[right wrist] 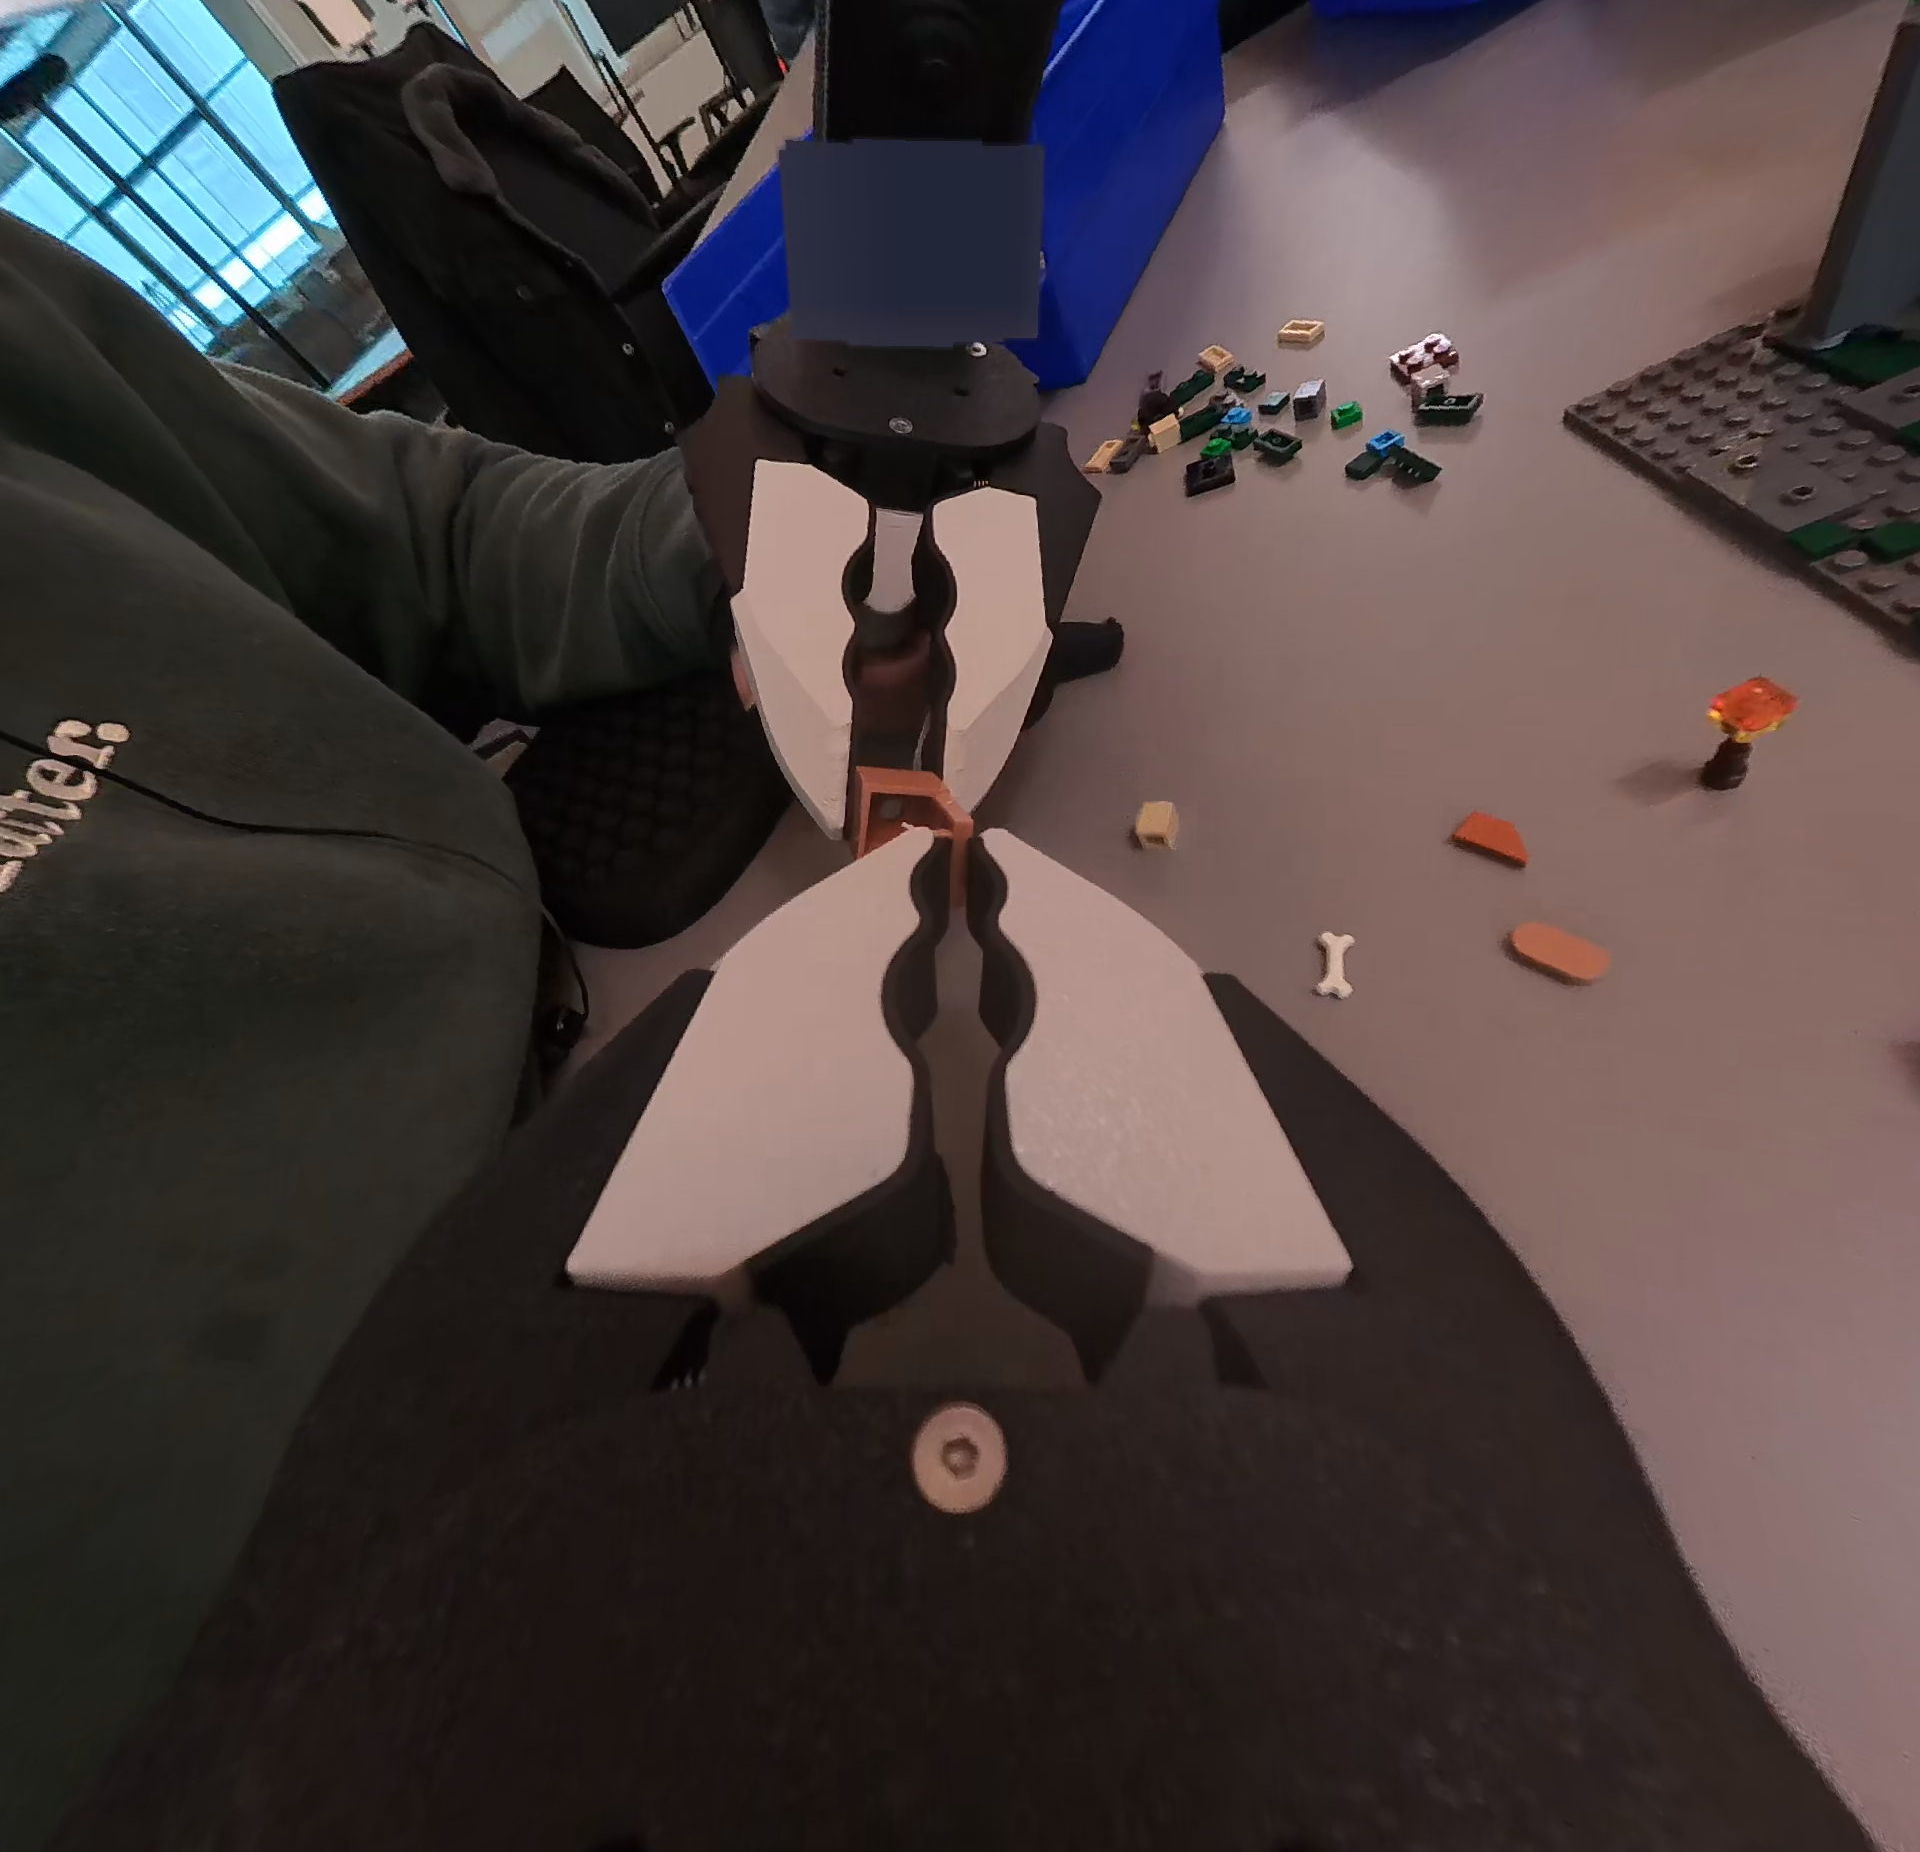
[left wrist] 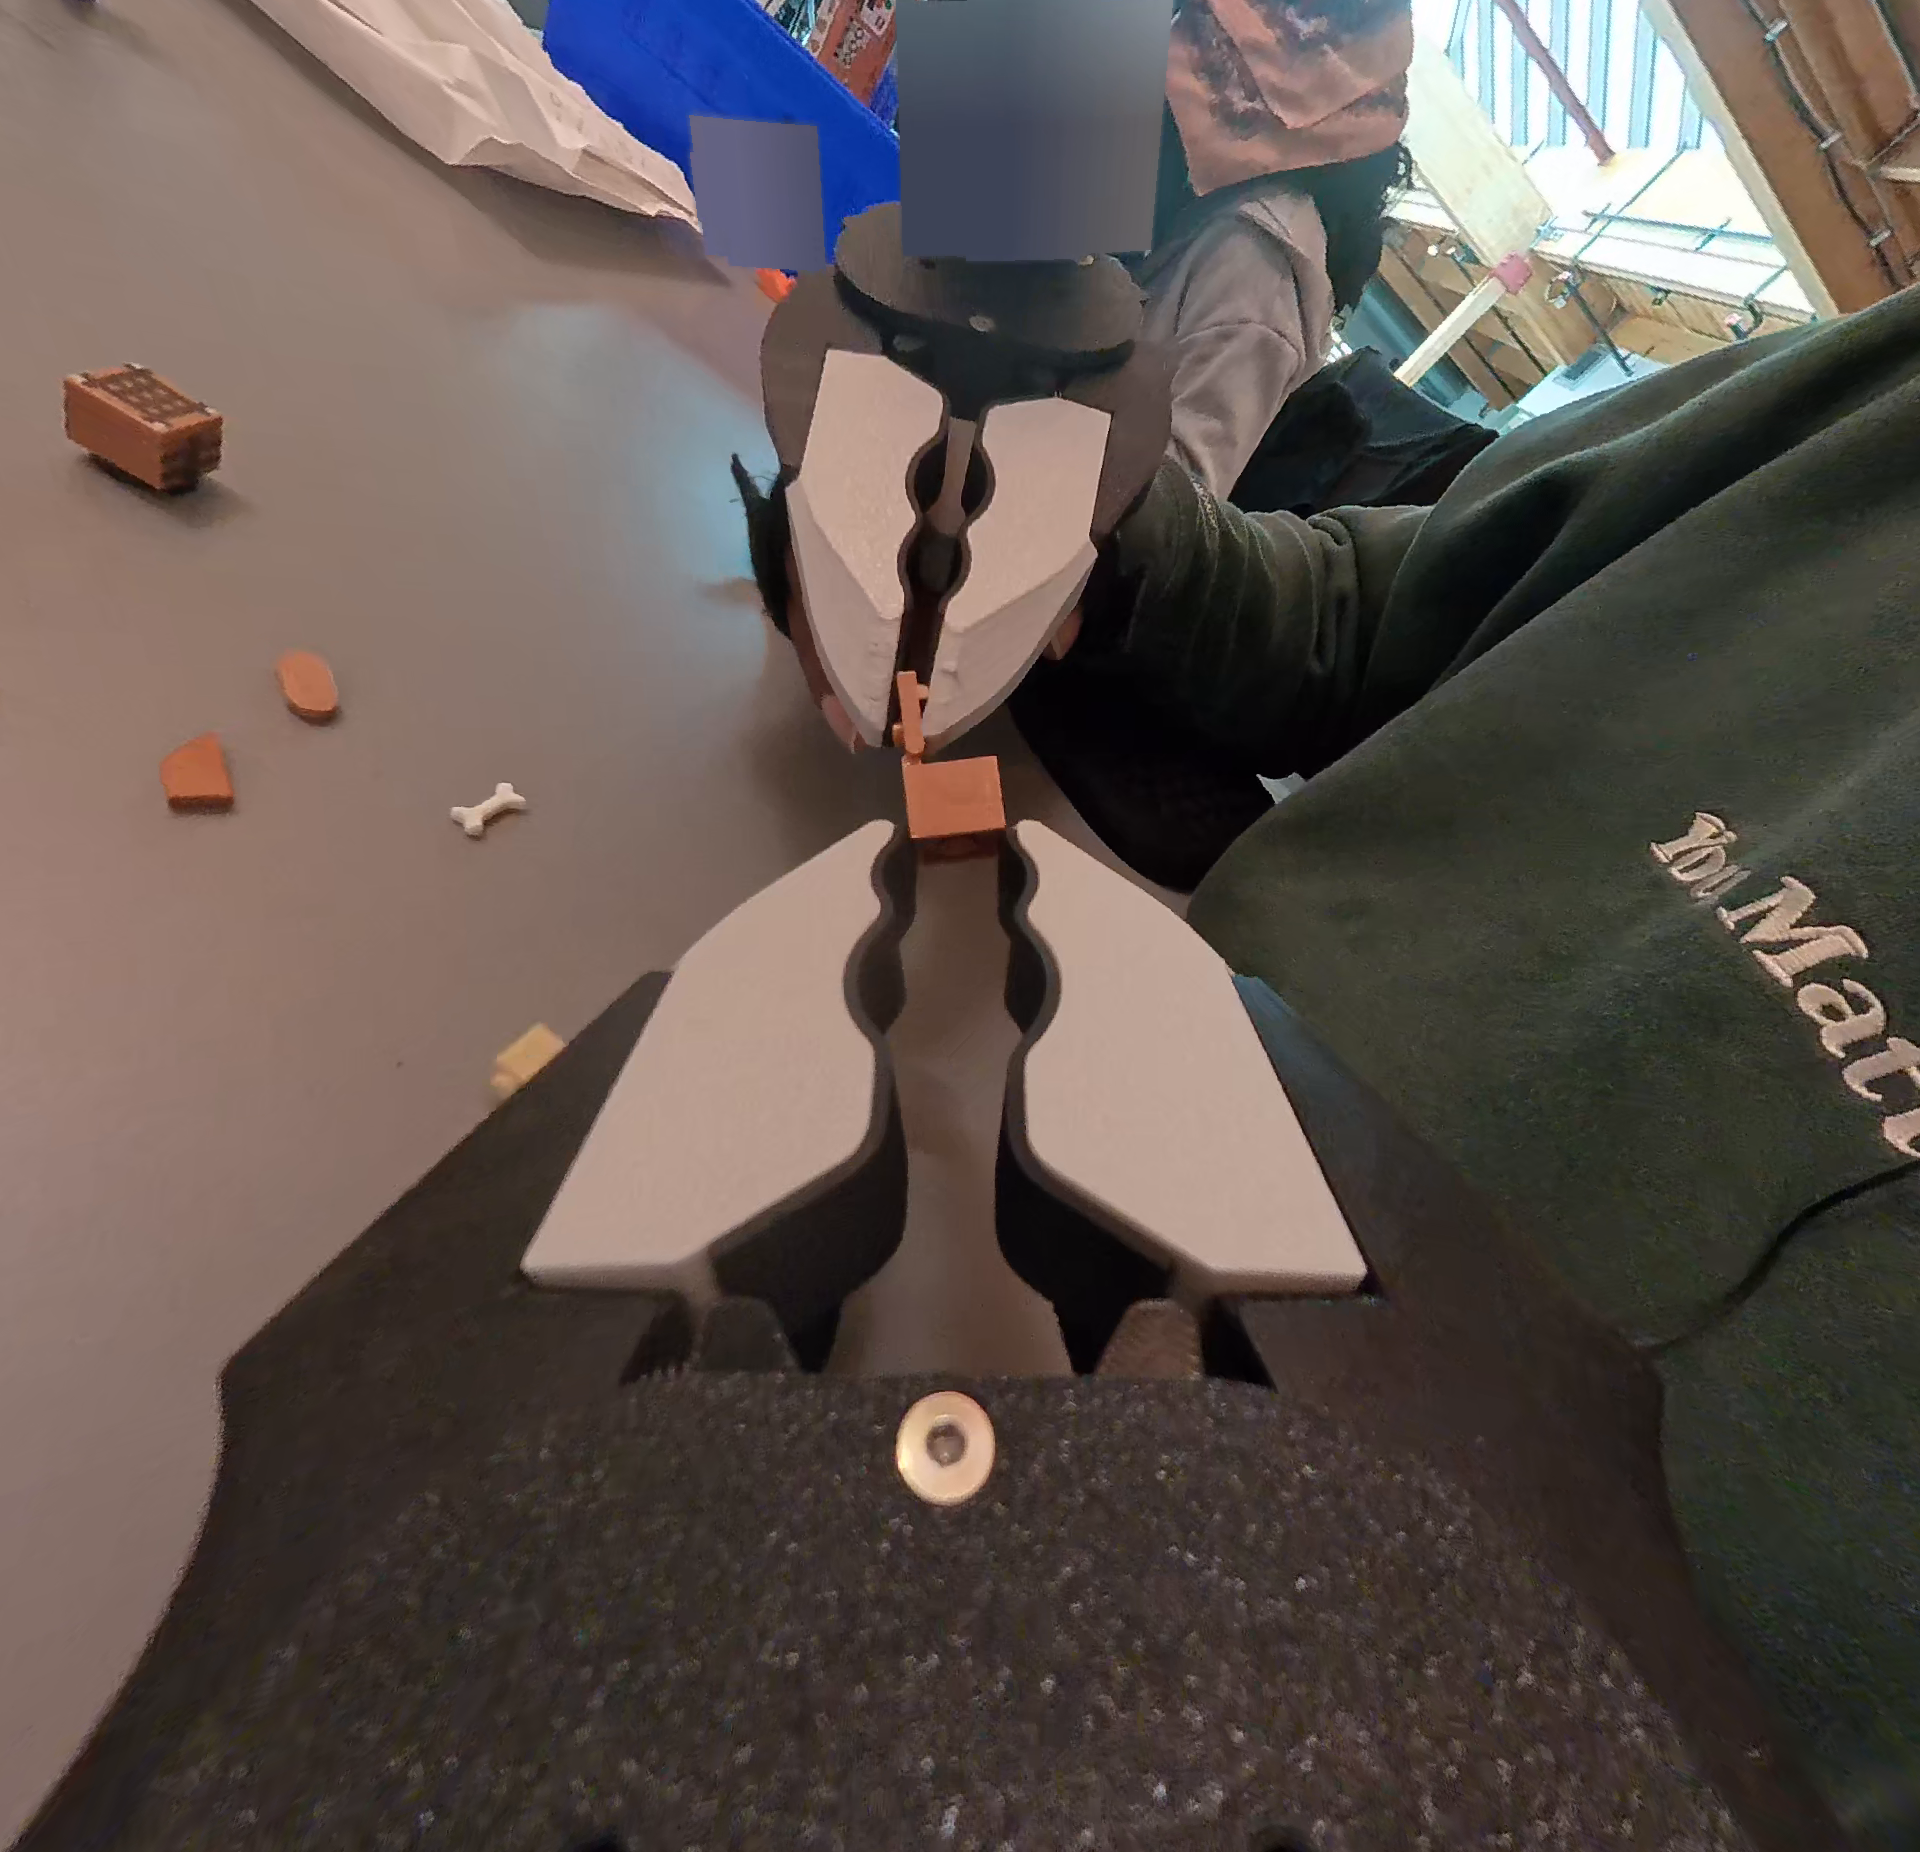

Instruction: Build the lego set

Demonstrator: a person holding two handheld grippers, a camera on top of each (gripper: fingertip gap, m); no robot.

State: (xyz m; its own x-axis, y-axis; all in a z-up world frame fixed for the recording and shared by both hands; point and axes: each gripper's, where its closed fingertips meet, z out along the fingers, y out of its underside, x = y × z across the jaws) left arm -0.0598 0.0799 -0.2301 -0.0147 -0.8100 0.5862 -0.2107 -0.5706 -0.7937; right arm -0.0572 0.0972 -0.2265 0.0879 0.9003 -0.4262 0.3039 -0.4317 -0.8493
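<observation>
Your left gripper [left wrist: 951, 841] is clenched on a brown brick [left wrist: 952, 803], held up above the grey table [left wrist: 416, 452] in front of your chest. Your right gripper [right wrist: 951, 846] meets it tip to tip, clamped on a small brown clip piece [left wrist: 910, 713] that touches the brick. Loose on the table lie a white bone [right wrist: 1333, 963], two orange tiles, a tan piece and a scatter of small bricks [right wrist: 1278, 415]. A blue bin [right wrist: 1132, 171] stands behind; its contents are hidden.
</observation>
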